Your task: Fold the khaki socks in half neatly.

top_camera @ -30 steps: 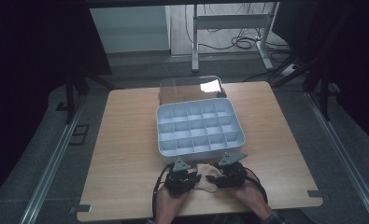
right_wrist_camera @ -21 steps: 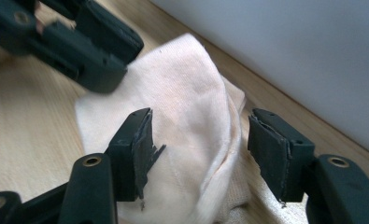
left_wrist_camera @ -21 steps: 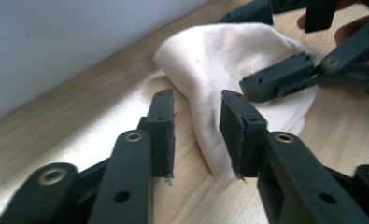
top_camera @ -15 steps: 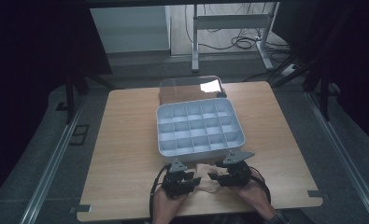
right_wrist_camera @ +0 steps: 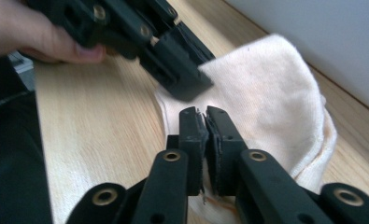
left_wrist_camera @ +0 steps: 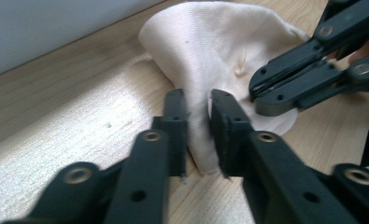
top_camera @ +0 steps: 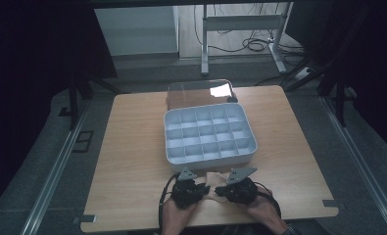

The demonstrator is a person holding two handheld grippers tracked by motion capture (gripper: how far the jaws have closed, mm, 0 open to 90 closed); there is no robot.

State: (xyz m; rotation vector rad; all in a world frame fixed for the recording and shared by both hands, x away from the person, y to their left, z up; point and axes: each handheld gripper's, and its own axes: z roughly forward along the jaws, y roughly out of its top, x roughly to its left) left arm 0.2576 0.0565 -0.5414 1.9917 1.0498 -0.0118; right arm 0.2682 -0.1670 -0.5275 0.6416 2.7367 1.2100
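Note:
A cream cloth point(left_wrist_camera: 219, 51) lies bunched on the wooden table near its front edge, just in front of the grey compartment box point(top_camera: 208, 155). My left gripper point(left_wrist_camera: 198, 123) has just been closing, and its pads press on an upright fold of the cloth. My right gripper point(right_wrist_camera: 204, 128) has also just been closing and is shut on the cloth's edge. The two grippers face each other a short way apart, left point(top_camera: 203, 189) and right point(top_camera: 220, 190), with the cloth point(top_camera: 212, 177) between them. A hand holds each one.
The grey box's compartments look empty. Its clear lid point(top_camera: 196, 93) lies behind it towards the far edge. Bare tabletop point(top_camera: 132, 147) spreads to the left and right of the box. The table's front edge point(top_camera: 205, 226) is right under the hands.
Both grippers stay at the front edge with the cloth between them. The high view shows no clear shift of hands, cloth or box.

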